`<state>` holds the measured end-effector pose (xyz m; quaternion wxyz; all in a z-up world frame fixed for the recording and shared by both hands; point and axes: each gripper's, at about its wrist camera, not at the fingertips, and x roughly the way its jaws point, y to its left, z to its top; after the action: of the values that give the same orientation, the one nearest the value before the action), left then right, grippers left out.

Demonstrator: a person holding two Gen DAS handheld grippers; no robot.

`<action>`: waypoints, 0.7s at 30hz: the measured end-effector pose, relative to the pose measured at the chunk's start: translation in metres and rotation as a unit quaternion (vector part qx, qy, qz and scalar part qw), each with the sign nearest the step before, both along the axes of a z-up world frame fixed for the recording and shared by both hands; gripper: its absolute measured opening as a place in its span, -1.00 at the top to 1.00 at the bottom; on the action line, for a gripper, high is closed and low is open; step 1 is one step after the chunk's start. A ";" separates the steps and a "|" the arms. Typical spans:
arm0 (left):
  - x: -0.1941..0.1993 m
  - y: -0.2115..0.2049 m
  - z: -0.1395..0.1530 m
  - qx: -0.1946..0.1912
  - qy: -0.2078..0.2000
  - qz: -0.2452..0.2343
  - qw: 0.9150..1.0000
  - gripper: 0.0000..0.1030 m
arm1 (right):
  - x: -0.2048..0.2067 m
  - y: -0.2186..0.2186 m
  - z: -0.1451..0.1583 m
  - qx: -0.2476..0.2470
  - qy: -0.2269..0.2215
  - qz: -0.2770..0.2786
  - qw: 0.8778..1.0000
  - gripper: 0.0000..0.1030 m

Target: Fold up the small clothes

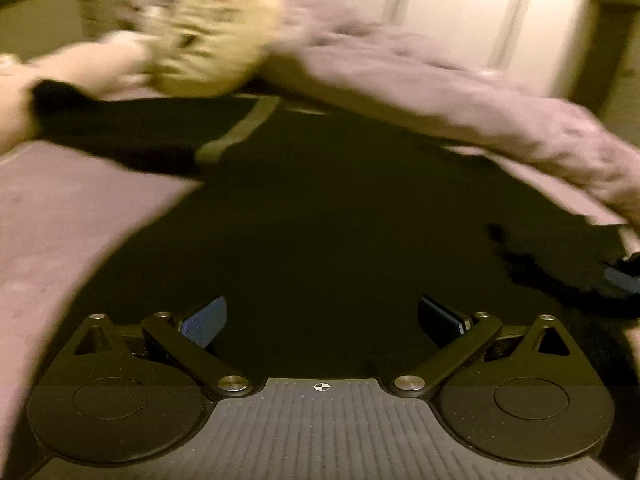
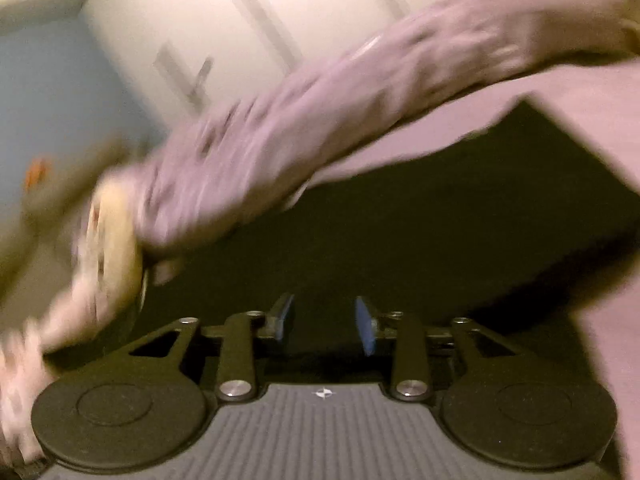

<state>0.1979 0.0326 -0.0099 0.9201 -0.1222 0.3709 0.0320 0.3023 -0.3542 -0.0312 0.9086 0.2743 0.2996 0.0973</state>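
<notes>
1. My left gripper [image 1: 322,320] hangs wide open and empty over the black garment [image 1: 320,208], which lies flat on the pink bedding [image 1: 60,220], likely spread for folding.
2. My right gripper [image 2: 325,326] is partly open, holding nothing.
3. A rumpled blanket [image 1: 440,92] crowds the garment's edge from 12 to 2 o'clock; the 9 o'clock side is freer.

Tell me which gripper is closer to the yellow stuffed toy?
Right, probably. The right gripper has the stuffed toy just to its left; the left gripper sees it far ahead across the black garment.
</notes>
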 end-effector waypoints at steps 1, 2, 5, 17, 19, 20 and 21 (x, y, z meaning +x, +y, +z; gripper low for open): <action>0.009 -0.011 0.000 -0.014 0.003 -0.017 1.000 -1.00 | -0.010 -0.014 0.000 0.011 -0.002 -0.030 0.999 0.14; 0.018 -0.022 0.001 -0.021 0.007 -0.033 0.999 -1.00 | -0.021 -0.029 -0.004 0.025 0.000 -0.057 0.998 0.14; 0.051 -0.069 0.002 -0.015 0.018 -0.090 0.996 -1.00 | -0.034 -0.049 -0.018 0.045 0.023 -0.082 0.995 0.13; 0.142 -0.160 -0.045 -0.068 0.080 -0.115 0.988 -0.74 | -0.024 -0.065 -0.045 0.055 0.045 -0.096 0.993 0.13; 0.146 -0.163 -0.045 -0.064 0.073 -0.107 0.990 -0.56 | -0.024 -0.070 -0.045 0.064 0.043 -0.106 0.991 0.13; 0.149 -0.165 -0.046 -0.065 0.071 -0.105 0.990 -0.44 | -0.024 -0.071 -0.046 0.068 0.042 -0.109 0.991 0.13; 0.154 -0.166 -0.047 -0.070 0.075 -0.100 0.990 -0.39 | -0.026 -0.074 -0.046 0.072 0.041 -0.112 0.990 0.14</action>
<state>0.3515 -0.1331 -0.0573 0.8774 -0.1457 0.4505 -0.0768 0.2765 -0.4285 -0.0772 0.8787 0.3742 0.2964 0.0049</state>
